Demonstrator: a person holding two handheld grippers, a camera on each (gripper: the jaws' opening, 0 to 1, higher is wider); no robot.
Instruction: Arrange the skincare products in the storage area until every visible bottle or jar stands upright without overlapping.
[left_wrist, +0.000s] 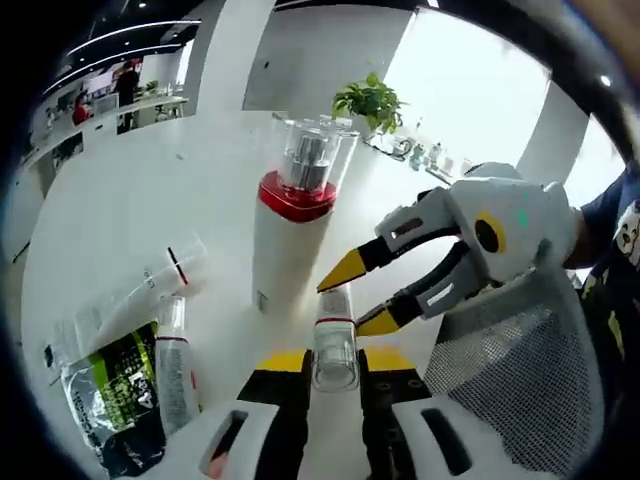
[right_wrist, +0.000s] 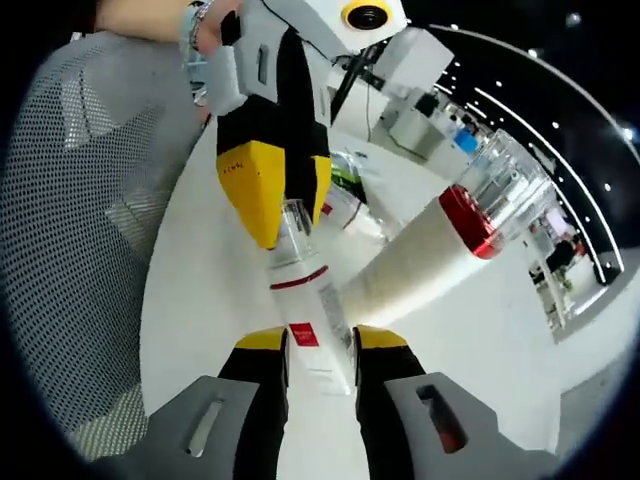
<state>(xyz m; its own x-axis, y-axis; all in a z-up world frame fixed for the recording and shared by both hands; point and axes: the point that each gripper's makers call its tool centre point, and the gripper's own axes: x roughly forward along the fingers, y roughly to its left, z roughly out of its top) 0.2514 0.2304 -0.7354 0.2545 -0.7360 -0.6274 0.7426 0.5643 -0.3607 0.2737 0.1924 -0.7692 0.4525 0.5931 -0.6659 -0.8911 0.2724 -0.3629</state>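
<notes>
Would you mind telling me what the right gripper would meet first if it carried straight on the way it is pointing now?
The right gripper already has the small clear-capped bottle between its jaws. Straight ahead, it would probably run into the left gripper holding the bottle's cap end, though depth is hard to judge.

White pump bottle with a red collar and clear cap; white tube with a red band; yellow-tipped black gripper fingers.
</notes>
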